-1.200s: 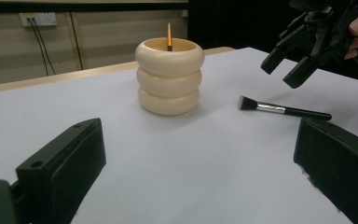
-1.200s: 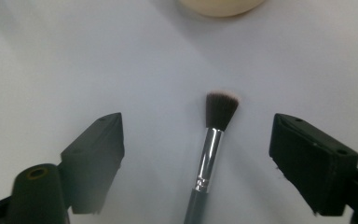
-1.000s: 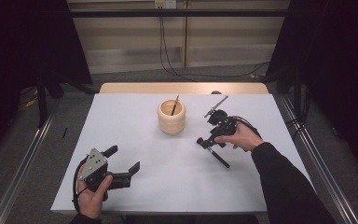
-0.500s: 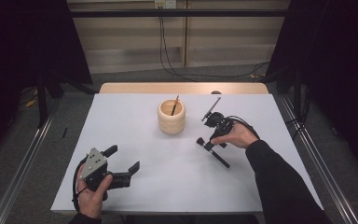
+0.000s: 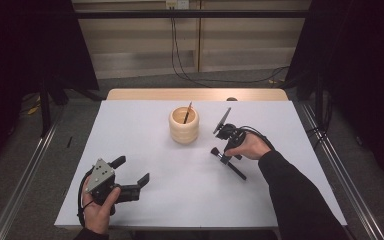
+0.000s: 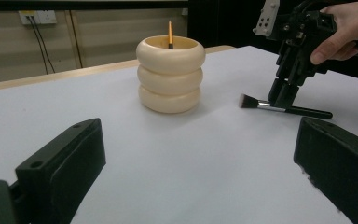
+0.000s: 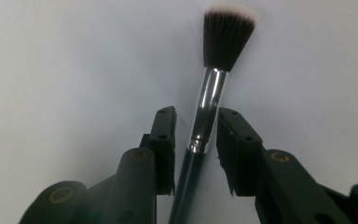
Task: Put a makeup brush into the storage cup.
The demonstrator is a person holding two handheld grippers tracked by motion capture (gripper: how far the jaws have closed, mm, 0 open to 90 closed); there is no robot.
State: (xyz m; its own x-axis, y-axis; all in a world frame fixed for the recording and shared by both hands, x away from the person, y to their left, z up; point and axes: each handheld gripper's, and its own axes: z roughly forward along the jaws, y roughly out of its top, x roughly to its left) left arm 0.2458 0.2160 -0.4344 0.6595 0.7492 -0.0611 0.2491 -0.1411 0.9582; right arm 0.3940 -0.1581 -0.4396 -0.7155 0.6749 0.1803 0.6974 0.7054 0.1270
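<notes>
The right gripper (image 7: 193, 135) was closing around the makeup brush (image 7: 209, 98), pads not yet touching. Centring on the ferrule would have steadied it. The left gripper (image 5: 132, 172) sat open.

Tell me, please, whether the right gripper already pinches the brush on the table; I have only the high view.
Observer: Not quite. In the right gripper view the right gripper straddles the brush at its silver ferrule. Its jaws have just been closing, and a thin gap remains on one side.
Operator: Thank you. Does the brush lie flat, or is one end lifted?
Observer: The left gripper view shows it lying flat on the table, with its bristles pointing towards the cream holder.
</notes>
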